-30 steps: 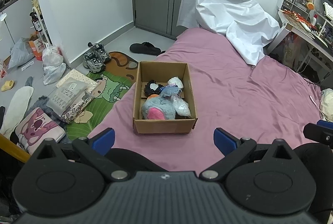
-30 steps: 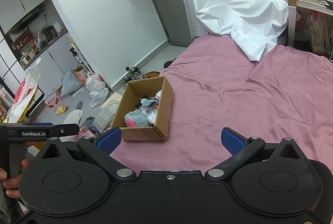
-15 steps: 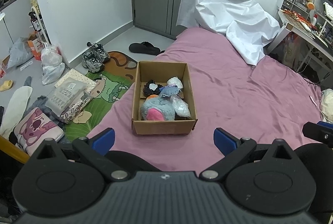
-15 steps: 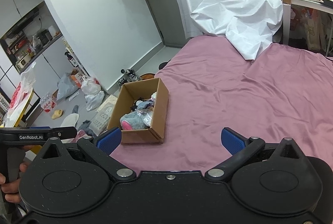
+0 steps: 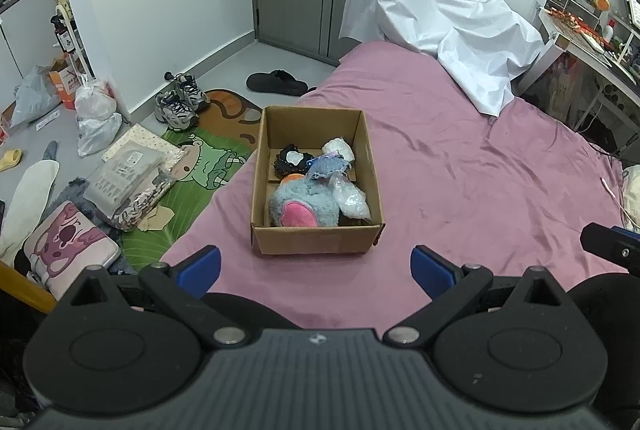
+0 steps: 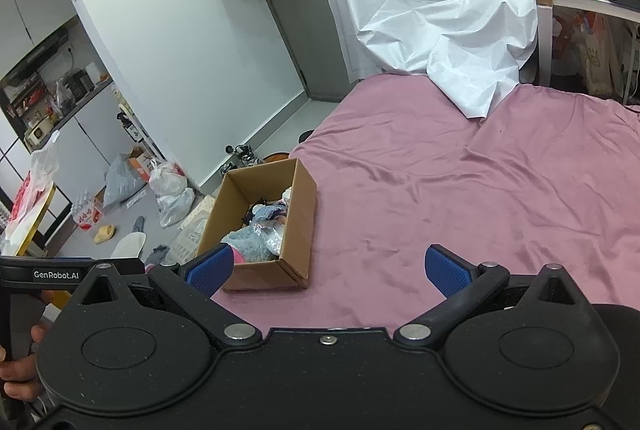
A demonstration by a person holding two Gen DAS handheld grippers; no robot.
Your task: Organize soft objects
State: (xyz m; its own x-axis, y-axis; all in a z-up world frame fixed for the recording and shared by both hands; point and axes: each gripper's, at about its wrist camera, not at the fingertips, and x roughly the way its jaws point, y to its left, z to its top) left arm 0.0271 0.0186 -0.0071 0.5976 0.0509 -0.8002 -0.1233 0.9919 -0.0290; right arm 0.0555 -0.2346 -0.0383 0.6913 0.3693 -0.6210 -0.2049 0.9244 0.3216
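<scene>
Pink bed (image 5: 460, 190), cardboard box (image 5: 316, 238) of soft stuff sitting near its left edge.
Box lies dead ahead of the left claw (image 5: 316, 266), long axis pointing away; right claw (image 6: 328, 266) has it off to its left. Both claws wide apart, empty. Blue plush (image 5: 304, 206) fills the near end.

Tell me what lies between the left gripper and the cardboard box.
Only bare pink bedsheet. In the left wrist view, the left gripper hangs with its jaws open, short of the cardboard box, and nothing sits on the stretch between them.
</scene>
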